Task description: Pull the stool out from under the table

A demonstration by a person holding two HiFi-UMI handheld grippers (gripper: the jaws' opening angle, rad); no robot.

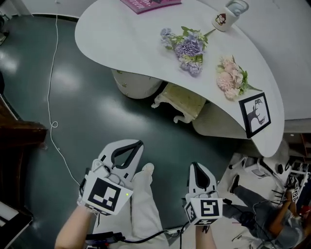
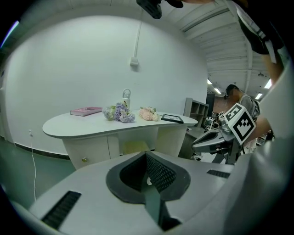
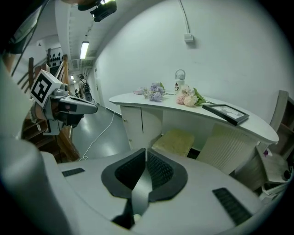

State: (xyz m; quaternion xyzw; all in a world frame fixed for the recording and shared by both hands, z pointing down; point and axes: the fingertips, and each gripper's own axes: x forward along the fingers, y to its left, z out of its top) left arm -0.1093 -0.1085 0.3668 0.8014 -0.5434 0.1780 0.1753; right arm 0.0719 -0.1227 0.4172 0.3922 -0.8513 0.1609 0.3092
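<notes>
A cream stool with a yellow-green cushion and carved white legs stands partly tucked under the curved white table. It also shows as a yellowish seat under the tabletop in the left gripper view and the right gripper view. My left gripper is shut and empty, over the dark floor short of the stool. My right gripper is shut too, nothing between its jaws, just right of the left one and nearer me.
On the table lie purple flowers, pink flowers, a pink book, a monkey mug and a framed picture. A white cable trails over the floor at left. White cabinet bases flank the stool.
</notes>
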